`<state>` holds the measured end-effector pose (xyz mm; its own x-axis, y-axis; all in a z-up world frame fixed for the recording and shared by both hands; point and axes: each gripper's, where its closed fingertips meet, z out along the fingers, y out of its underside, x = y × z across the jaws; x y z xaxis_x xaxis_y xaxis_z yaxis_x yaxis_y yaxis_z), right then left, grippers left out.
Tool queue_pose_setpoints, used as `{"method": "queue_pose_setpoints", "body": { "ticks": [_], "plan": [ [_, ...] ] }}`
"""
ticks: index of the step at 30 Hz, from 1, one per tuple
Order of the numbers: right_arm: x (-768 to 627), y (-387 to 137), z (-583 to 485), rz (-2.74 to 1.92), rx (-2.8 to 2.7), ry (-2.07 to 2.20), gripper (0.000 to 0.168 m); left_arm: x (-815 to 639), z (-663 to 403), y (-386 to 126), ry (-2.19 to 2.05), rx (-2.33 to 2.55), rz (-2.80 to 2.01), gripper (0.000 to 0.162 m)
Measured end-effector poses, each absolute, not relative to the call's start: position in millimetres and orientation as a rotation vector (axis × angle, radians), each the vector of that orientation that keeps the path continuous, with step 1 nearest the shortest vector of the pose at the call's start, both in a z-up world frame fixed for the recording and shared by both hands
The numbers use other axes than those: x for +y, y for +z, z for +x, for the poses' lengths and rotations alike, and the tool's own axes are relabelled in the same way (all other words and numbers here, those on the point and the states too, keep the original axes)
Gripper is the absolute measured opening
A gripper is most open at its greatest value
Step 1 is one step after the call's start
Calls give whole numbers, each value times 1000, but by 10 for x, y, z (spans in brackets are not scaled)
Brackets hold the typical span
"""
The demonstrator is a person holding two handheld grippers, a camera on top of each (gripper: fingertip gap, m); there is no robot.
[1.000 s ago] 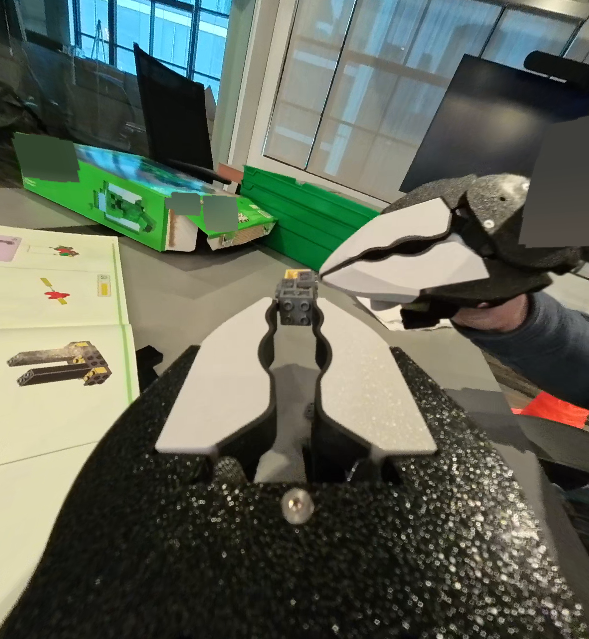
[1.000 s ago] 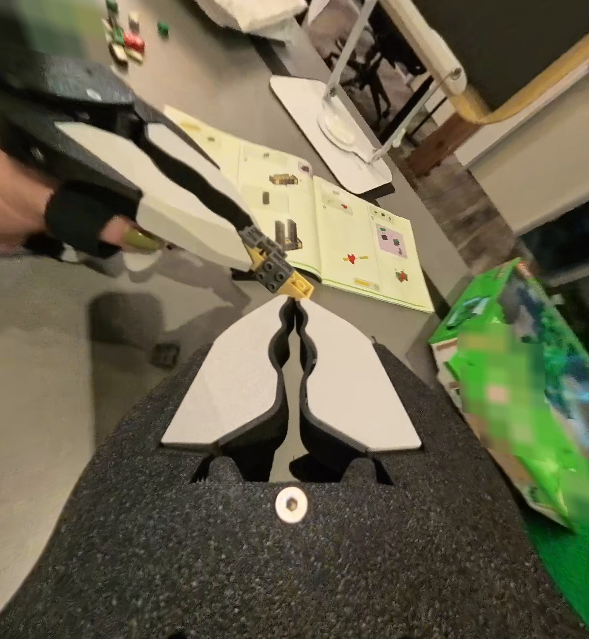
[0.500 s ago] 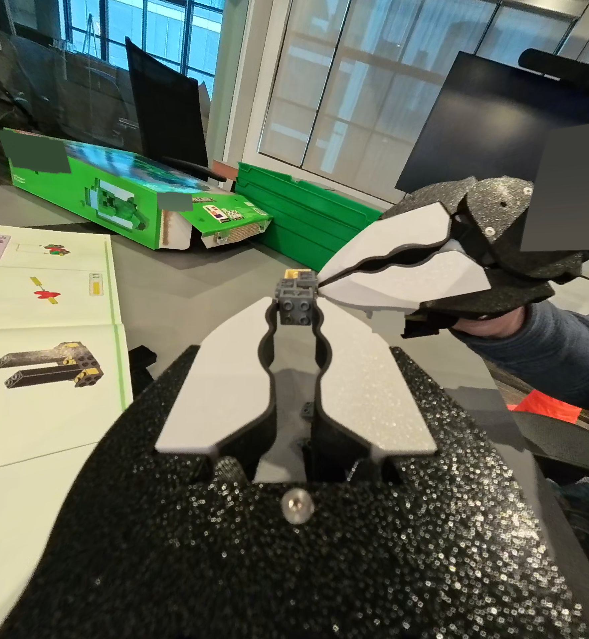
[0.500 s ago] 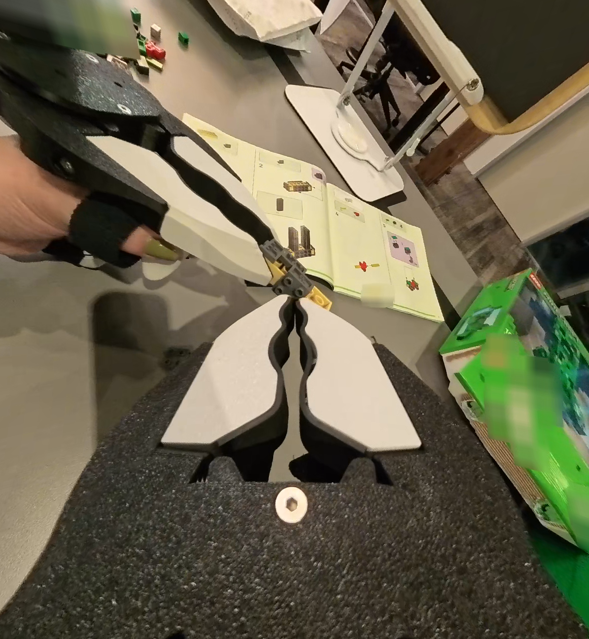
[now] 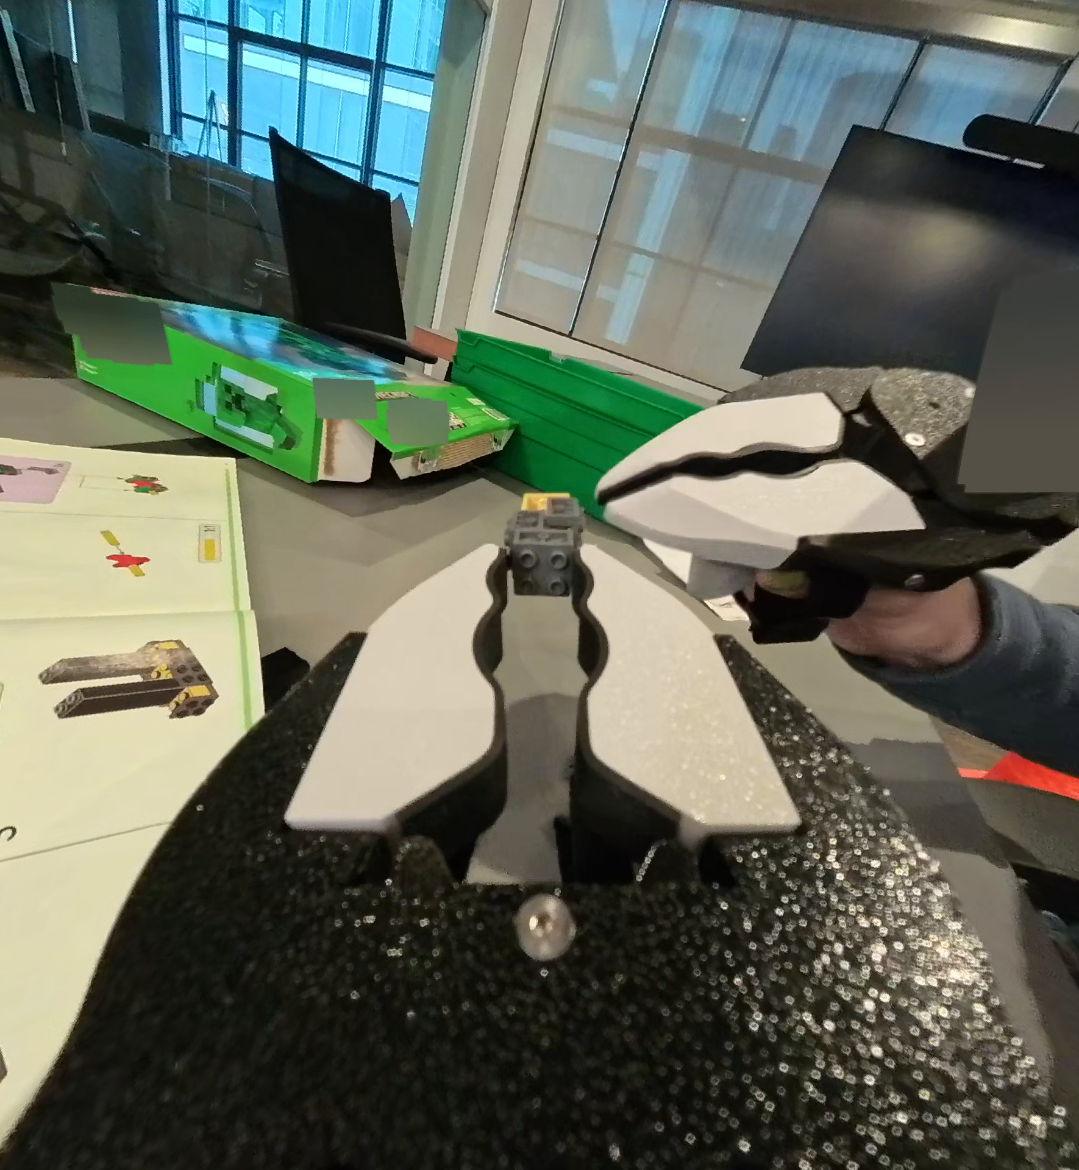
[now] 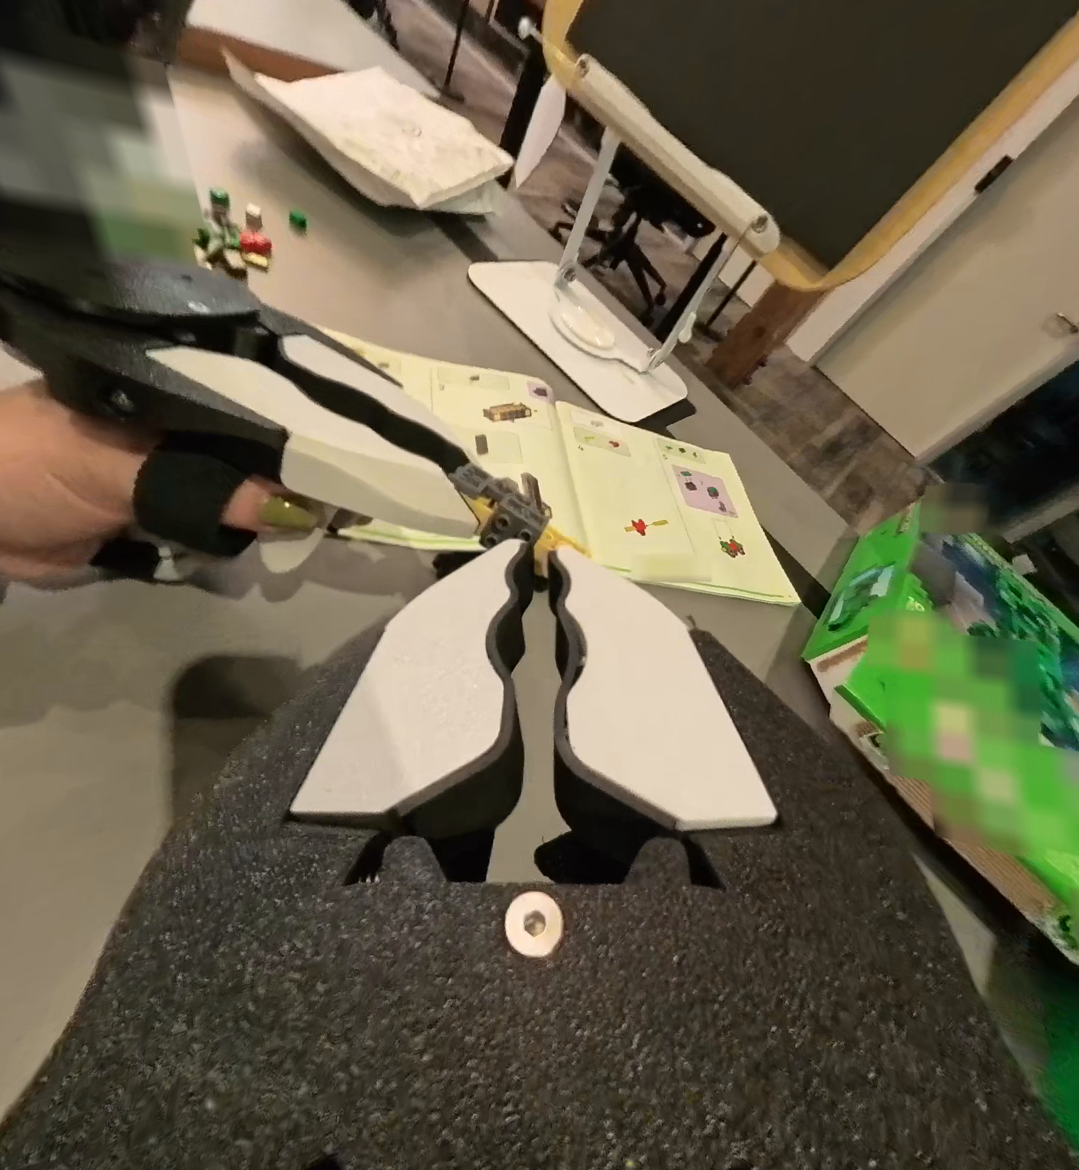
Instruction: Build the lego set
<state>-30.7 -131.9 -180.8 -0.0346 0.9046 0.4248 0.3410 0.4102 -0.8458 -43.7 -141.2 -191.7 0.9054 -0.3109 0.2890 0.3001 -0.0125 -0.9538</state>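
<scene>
The left claw (image 5: 542, 560) pinches a small grey and yellow lego assembly (image 5: 543, 557) at its fingertips, held up above the grey table (image 5: 309, 544). The right claw (image 6: 540, 557), its fingers nearly pressed together, has its tips right at the assembly's yellow piece (image 6: 553, 543); whether it grips it is unclear. An open instruction booklet (image 6: 619, 481) lies on the table near a green box (image 5: 258, 405), with loose bricks (image 6: 239, 237) toward the table's far side.
</scene>
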Motion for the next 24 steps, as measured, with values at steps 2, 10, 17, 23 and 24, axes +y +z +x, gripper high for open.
{"method": "queue_pose_setpoints", "body": {
  "ticks": [2,10,17,23,24],
  "plan": [
    [-1317,-1772,-312,-1151,-1547,730,3,-1416,-437,-1907,-486,8,-1501,18],
    [-1453,-1600,-308,-1120,-1463,1020,25,-1462,-443,-1794,-462,25,-1427,19],
    [-1610,-1673,-325,-1182,-1493,1144,48,-1472,-436,-1772,-391,54,-1422,19],
    [-1649,-1700,-336,-1173,-1522,1095,54,-1466,-423,-1782,-394,57,-1427,19],
    [-1648,-1706,-338,-1173,-1525,1083,55,-1465,-422,-1782,-394,58,-1427,19]
  ]
}}
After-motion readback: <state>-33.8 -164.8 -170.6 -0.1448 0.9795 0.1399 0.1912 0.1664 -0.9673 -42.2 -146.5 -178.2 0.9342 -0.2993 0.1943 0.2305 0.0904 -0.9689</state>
